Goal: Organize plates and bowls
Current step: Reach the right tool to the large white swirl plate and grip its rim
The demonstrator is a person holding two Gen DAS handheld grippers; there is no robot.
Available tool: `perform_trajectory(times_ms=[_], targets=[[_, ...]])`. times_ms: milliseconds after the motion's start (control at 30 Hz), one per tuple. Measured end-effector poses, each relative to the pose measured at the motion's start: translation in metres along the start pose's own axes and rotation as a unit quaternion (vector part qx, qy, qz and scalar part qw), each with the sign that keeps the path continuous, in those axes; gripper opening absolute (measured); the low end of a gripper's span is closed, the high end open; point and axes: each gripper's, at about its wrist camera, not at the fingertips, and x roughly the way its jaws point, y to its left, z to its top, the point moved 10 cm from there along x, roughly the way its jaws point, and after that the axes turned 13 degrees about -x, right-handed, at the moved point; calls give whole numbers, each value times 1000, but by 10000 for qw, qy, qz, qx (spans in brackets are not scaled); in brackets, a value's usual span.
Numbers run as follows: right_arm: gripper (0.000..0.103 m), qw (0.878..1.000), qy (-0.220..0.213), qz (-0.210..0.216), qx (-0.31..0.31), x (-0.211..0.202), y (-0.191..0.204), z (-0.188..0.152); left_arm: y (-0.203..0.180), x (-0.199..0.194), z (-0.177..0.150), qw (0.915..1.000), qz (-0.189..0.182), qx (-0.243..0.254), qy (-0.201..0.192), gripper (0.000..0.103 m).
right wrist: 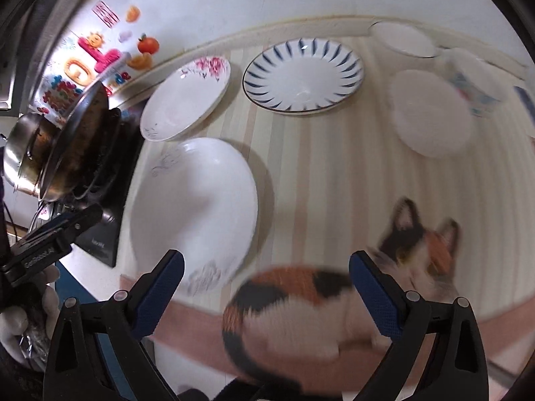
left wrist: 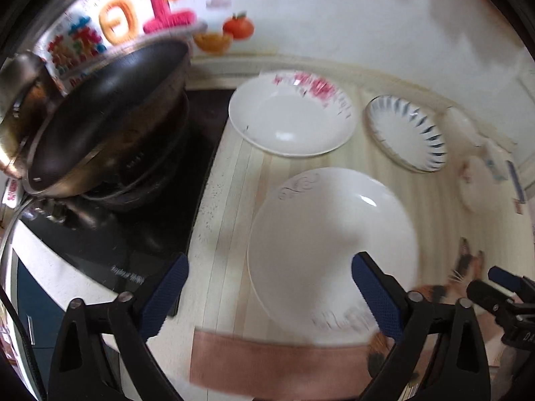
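Start of gathering, judging by plates lying apart on striped mat (right wrist: 334, 173): left gripper (left wrist: 269, 295) wide open and empty above near white scroll-pattern plate (left wrist: 331, 234), right gripper (right wrist: 265, 292) wide open and empty over calico cat (right wrist: 301, 304), next probably closing on plate rim without disturbing cat.

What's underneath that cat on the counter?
The calico cat sits on the striped mat, over its pink border band. Its body hides the mat beneath; the nearest white plate lies apart, uncovered.
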Motion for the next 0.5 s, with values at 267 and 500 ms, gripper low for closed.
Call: perform_trajectory(times_ms=[267, 500], targets=[[65, 9934, 727, 867, 202, 88, 2, 26, 7, 80, -6, 9940, -18, -146, 1082, 57], [17, 9842, 1099, 1379, 149, 126, 17, 28, 3, 90, -13, 9916, -103, -228, 1269, 45]])
